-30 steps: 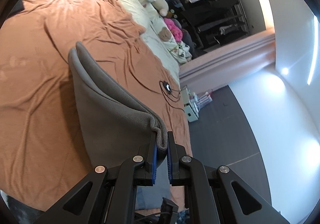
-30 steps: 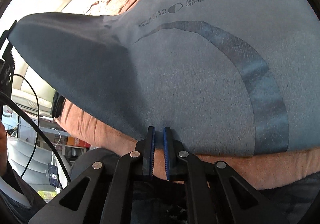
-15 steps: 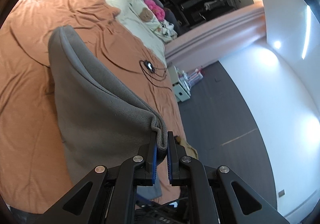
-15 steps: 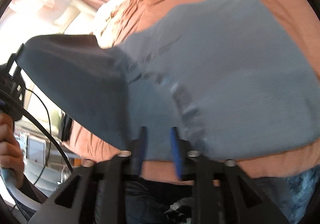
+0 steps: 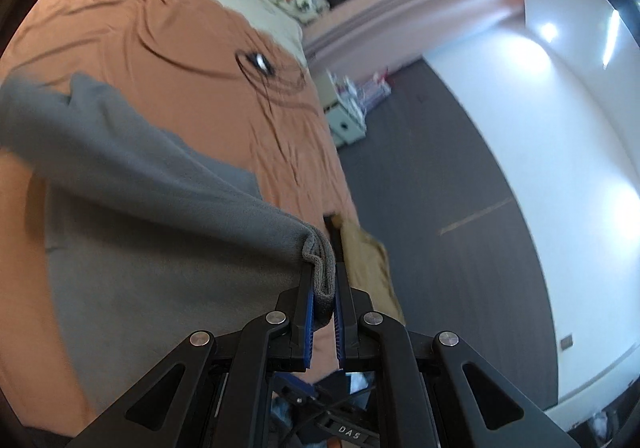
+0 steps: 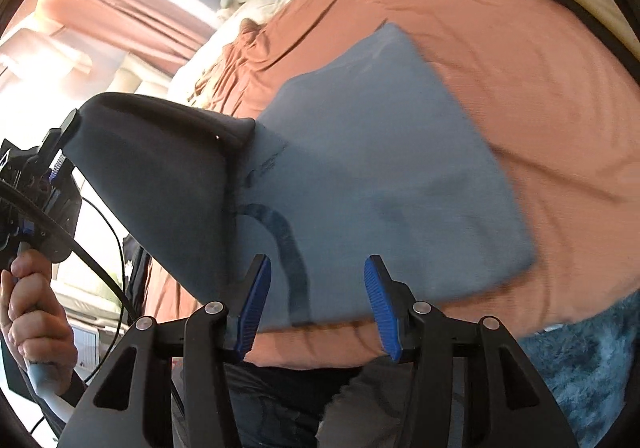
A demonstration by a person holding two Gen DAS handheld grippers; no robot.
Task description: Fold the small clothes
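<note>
We see the bed [image 6: 520, 95] under a rust-orange sheet, and the grey garment [image 6: 392, 167] lies on it near the front edge, one side lifted clear. Our left gripper [image 5: 323, 288] has its jaws pinched tight on a bunched corner of that cloth [image 5: 160, 248], holding it up. Our right gripper [image 6: 318, 304] has its jaws spread wide with nothing between them, just above the garment's near hem.

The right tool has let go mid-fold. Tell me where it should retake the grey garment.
Grip the near hem of the grey garment, coming in low from the bed's near edge. That hem lies flat across the open right tool, while the left tool holds the other corner raised.
</note>
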